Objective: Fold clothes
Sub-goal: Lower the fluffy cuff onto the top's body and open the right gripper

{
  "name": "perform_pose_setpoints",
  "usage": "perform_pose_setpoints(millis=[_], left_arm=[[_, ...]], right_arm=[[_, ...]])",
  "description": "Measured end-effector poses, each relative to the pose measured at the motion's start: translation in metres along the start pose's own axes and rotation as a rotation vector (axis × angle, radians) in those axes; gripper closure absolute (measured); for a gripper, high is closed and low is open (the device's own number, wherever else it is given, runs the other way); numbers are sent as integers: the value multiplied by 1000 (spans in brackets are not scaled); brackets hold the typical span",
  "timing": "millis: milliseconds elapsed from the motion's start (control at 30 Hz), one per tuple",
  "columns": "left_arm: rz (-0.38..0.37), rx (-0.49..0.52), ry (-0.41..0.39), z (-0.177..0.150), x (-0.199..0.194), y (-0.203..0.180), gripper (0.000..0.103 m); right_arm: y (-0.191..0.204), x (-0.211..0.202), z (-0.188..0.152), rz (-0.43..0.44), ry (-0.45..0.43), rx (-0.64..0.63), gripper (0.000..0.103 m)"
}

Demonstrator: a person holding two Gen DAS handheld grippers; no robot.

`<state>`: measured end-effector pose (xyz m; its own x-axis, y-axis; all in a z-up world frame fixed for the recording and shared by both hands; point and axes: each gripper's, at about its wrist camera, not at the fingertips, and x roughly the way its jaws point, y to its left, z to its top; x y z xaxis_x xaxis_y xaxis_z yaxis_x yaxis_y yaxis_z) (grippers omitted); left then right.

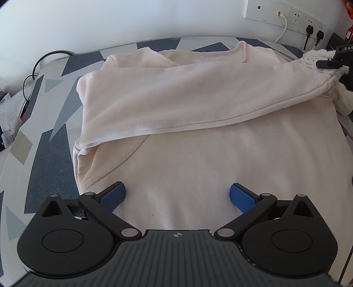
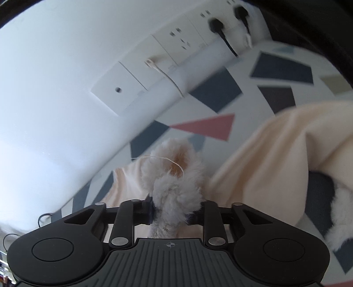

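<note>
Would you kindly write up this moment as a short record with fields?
garment: cream sweater lying flat on the patterned bed cover
fold so far: one sleeve drawn across the chest
left gripper: open, jaws wide, above the lower body of the sweater, holding nothing
right gripper: shut on the fluffy cuff
background: wall sockets with plugs

**Cream sweater, one sleeve drawn across**

You have a cream sweater [image 1: 198,154] lying flat on the patterned surface, neckline toward the wall. Its left sleeve [image 1: 176,103] is folded across the chest, running from the left shoulder to the right edge. The sleeve's fluffy knit cuff [image 2: 176,189] is raised off the body at that right side, bunched and pinched.
</note>
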<state>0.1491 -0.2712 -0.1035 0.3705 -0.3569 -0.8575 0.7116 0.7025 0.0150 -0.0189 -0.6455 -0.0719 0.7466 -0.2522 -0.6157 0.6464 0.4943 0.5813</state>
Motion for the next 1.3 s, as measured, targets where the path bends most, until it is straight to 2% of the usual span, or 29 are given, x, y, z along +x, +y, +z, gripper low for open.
perform_pose_setpoints(millis=[167,300,367,433,500,667,733,767,800,1000,1200,1300], left_arm=[[4,-9,-4,0,0,0,0],[9,-17,-7,0,0,0,0],[9,-17,-8,-1,-1,0,0],[9,-16,-8,-1,-1,-1,0],[8,-16,-9,-2,-1,-1,0],[9,-17,-12,-2,-1,-1,0],[10,-18,-13,-2,-1,-1,0],[10,-19,-13,-2,-1,-1,0],[11,-19,-13,-2,-1,-1,0],[13,-22,-15,-2,-2,-1,0],[13,-22,-16,-2,-2,0,0],[13,-22,-18,-2,-2,-1,0]], right_arm=[[52,-17,8,7,-133,-331,87],[45,8,13,-46,-38,-333,85],[30,21,8,-81,31,-288,78],[20,27,2,-115,41,-258,76],[12,25,-1,-114,21,-217,74],[12,16,2,-104,-29,-187,61],[12,13,3,-93,-43,-178,68],[14,11,3,-79,-47,-176,82],[17,9,3,-66,-50,-180,83],[68,16,-25,-25,-37,-442,85],[108,49,-61,-6,92,-643,84],[113,63,-71,4,164,-668,84]])
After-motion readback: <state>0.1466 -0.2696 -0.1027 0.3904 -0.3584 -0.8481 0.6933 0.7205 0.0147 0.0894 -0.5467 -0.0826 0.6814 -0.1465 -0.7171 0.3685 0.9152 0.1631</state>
